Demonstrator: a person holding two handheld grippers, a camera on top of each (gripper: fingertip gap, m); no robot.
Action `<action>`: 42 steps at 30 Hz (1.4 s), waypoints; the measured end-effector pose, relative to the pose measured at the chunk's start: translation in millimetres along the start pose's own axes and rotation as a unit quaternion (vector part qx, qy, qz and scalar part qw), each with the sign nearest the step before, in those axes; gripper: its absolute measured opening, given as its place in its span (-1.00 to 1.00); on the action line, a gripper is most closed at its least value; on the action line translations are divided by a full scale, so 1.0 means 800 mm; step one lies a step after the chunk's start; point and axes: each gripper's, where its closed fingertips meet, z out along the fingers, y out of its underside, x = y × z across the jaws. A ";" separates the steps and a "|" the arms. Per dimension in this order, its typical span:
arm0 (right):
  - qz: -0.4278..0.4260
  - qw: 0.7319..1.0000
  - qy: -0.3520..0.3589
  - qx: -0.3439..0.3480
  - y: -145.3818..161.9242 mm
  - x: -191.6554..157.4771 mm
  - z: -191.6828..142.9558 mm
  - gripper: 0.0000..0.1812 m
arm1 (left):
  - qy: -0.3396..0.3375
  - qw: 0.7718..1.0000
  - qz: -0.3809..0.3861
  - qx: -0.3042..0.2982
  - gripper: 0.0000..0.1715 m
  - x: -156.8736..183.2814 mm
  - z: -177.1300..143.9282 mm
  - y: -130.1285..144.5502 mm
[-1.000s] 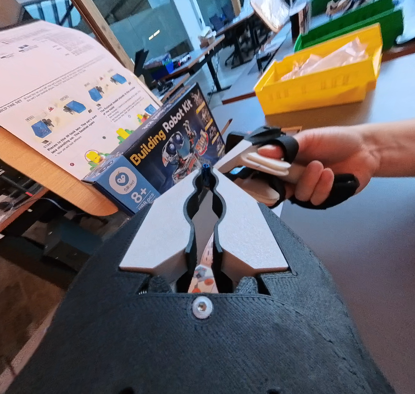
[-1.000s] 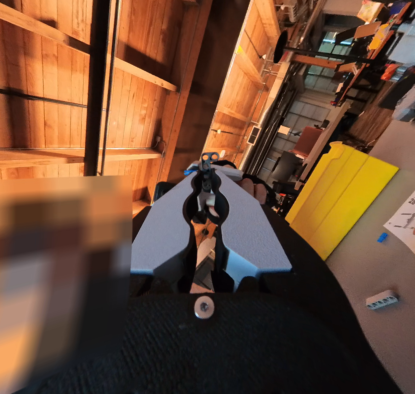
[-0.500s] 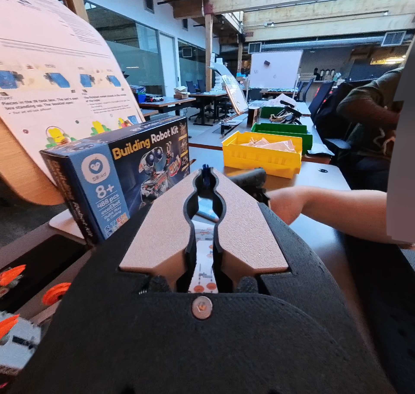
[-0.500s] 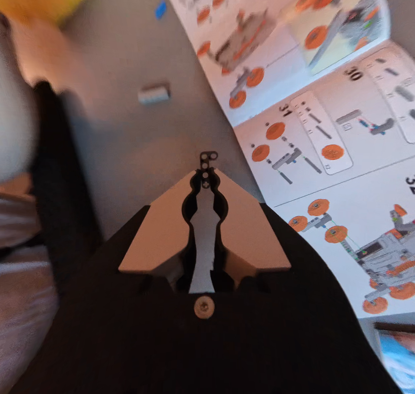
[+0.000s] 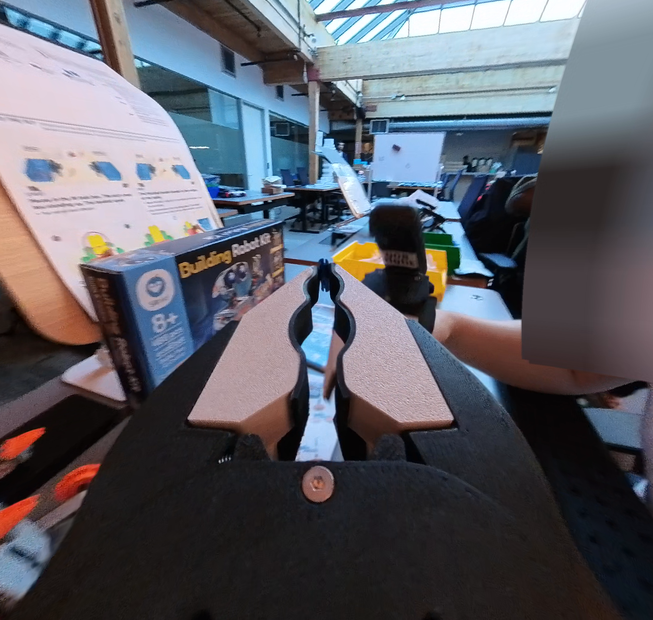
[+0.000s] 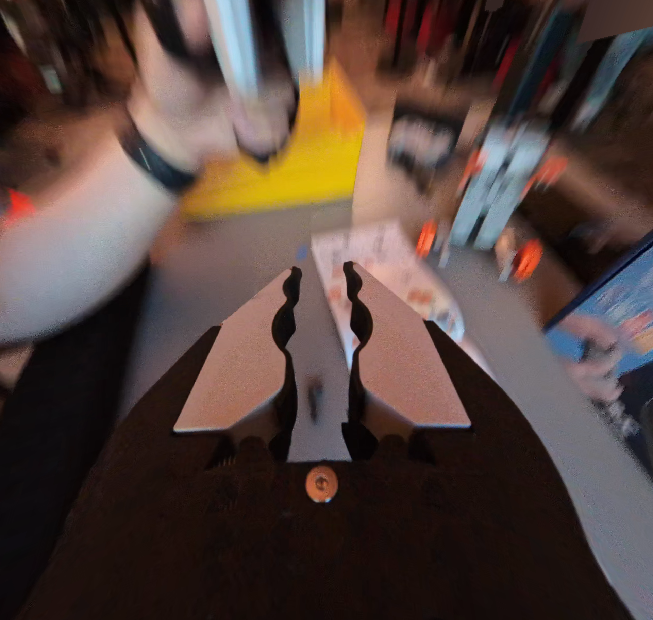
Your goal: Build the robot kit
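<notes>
Blue kit box (image 5: 198, 295), yellow bin (image 5: 357, 260) (behind).

Landmark: kit box (image 5: 183, 306), upright on table (image 5: 473, 301).
- Left of box: leaning board (image 5: 88, 179) close behind it; no passage.
- Below-left of box: orange wheels (image 5: 76, 479) crowd the near edge.
- Right of box: a forearm (image 5: 494, 348) crosses; yellow bin (image 5: 357, 256) stands beyond.
- Right wrist view, blurred: bare grey table (image 6: 219, 285) lies between booklet (image 6: 388, 271) and bin (image 6: 300, 165).
</notes>
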 end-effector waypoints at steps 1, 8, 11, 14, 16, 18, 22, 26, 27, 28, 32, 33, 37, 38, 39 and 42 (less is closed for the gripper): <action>-0.007 0.997 0.012 0.081 -0.039 -0.002 -0.017 -0.72 | 0.014 1.000 -0.013 0.002 -0.98 0.006 0.008 0.000; -0.174 0.939 0.209 0.209 -0.118 0.001 -0.088 -0.77 | 0.103 0.986 -0.115 0.064 -0.98 0.044 0.055 -0.017; -0.204 0.918 0.250 0.231 -0.131 -0.004 -0.102 -0.84 | 0.118 0.980 -0.150 0.060 -0.98 0.049 0.072 -0.007; -0.208 0.917 0.253 0.226 -0.130 -0.001 -0.110 -0.97 | 0.135 0.971 -0.180 0.081 -0.98 0.052 0.077 -0.010; -0.210 0.921 0.244 0.221 -0.130 -0.001 -0.112 -0.97 | 0.144 0.966 -0.197 0.085 -0.98 0.053 0.079 -0.010; -0.230 0.925 0.240 0.185 -0.123 0.003 -0.110 -0.97 | 0.137 0.968 -0.199 0.070 -0.98 0.050 0.080 -0.005; -0.283 0.926 0.220 0.120 -0.109 0.001 -0.109 -0.96 | 0.133 0.974 -0.181 0.008 -0.98 0.053 0.078 0.013; -0.340 0.915 0.207 0.068 -0.097 -0.008 -0.105 -0.96 | 0.134 0.982 -0.125 -0.054 -0.98 0.063 0.070 0.030; -0.355 0.911 0.202 0.058 -0.094 -0.011 -0.104 -0.97 | 0.137 0.982 -0.112 -0.066 -0.98 0.066 0.068 0.033; -0.368 0.907 0.200 0.053 -0.092 -0.014 -0.104 -0.96 | 0.139 0.982 -0.100 -0.075 -0.97 0.068 0.066 0.036; -0.394 0.895 0.207 0.035 -0.089 -0.014 -0.105 -0.97 | 0.125 0.987 -0.043 -0.092 -0.97 0.070 0.065 0.041; -0.398 0.893 0.210 0.029 -0.087 -0.013 -0.105 -0.97 | 0.114 0.988 -0.018 -0.098 -0.97 0.070 0.066 0.043; -0.399 0.893 0.206 0.040 -0.089 -0.015 -0.107 -0.97 | 0.094 0.990 0.045 -0.100 -0.97 0.071 0.067 0.042; -0.399 0.893 0.204 0.044 -0.090 -0.016 -0.107 -0.97 | 0.096 0.990 0.045 -0.097 -0.97 0.072 0.067 0.041; -0.399 0.893 0.202 0.046 -0.091 -0.017 -0.107 -0.97 | 0.099 0.990 0.045 -0.094 -0.97 0.073 0.067 0.040; -0.395 0.895 0.203 0.044 -0.090 -0.016 -0.107 -0.97 | 0.093 0.990 0.061 -0.086 -0.96 0.070 0.067 0.040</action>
